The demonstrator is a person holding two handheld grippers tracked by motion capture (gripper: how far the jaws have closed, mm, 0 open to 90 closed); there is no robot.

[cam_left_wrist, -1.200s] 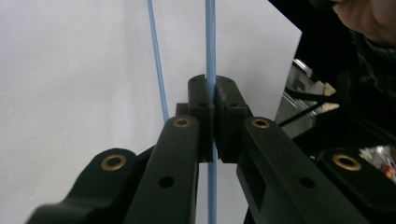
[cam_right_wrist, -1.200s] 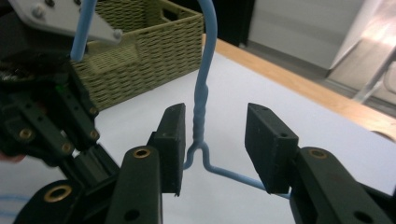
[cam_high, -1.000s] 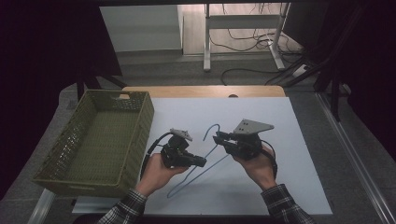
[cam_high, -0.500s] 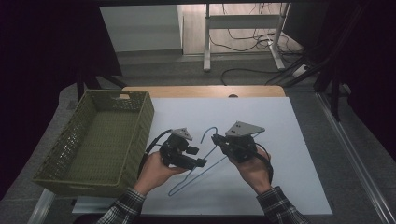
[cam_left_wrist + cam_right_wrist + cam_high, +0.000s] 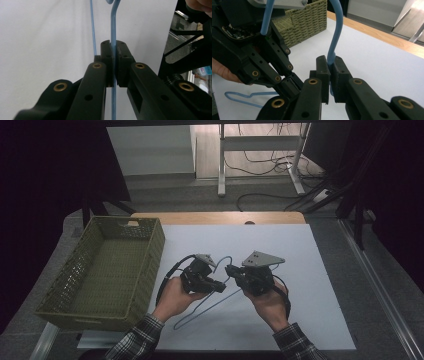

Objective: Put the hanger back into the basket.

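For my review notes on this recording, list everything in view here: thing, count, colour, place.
Wire hanger: one, light blue, near middle of the white sheet, its hook end lifted between the two grippers.
Woven basket: one, olive green, at the table's left side, nothing visible inside.
White sheet: one, white, covering most of the table top.
Table: one, wooden edge showing at the far side of the sheet.
Desk frame and cables: pale frame, dark cables, on the floor beyond the table.
Left gripper: one, black, shut on the hanger wire.
Right gripper: one, black, shut on the hanger's hook.
Hands: two, plaid sleeves, coming in from the bottom edge.
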